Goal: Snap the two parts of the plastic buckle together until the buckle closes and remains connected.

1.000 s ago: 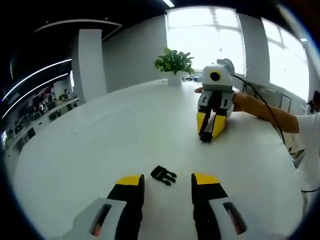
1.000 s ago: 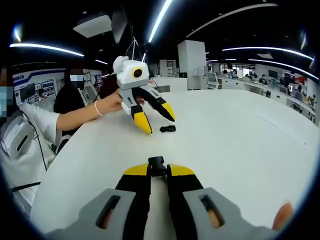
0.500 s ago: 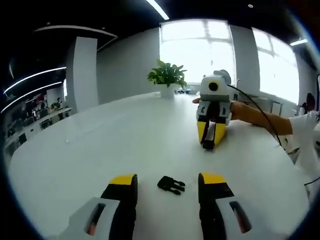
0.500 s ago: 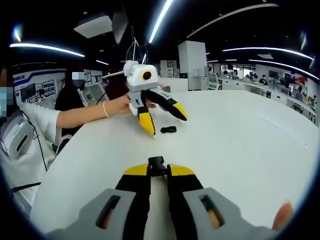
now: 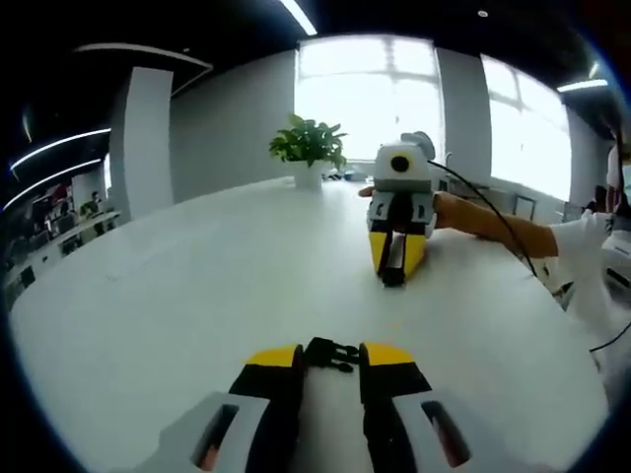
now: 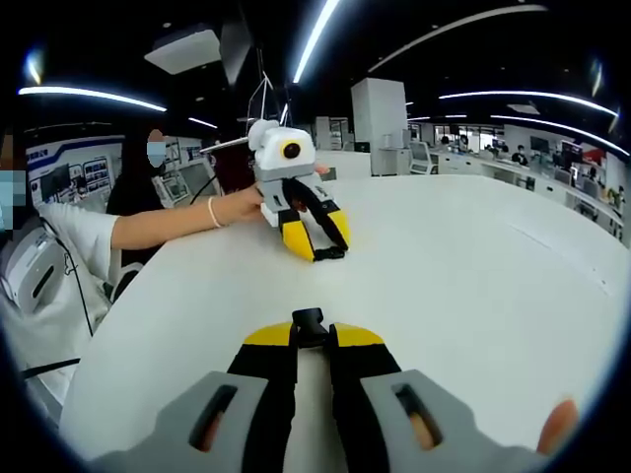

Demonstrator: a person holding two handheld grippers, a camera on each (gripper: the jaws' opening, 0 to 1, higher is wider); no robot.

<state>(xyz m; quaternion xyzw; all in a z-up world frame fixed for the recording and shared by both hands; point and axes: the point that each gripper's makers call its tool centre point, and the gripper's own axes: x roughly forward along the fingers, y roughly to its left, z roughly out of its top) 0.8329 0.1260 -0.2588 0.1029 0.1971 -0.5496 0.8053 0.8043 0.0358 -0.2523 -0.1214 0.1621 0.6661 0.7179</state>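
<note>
My two cameras ride low over the white worktop and face each other across it. The left gripper view looks toward bright windows and a potted plant, the right gripper view toward an office hall. Each catches the other gripper well across the shared worktop stretch between them.

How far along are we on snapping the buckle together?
Done: the right gripper is shut on one buckle half. In hand: the left gripper has its jaws around the pronged half on the white table, looking closed on it. Left: bringing the two halves together and snapping them; they are well apart.
</note>
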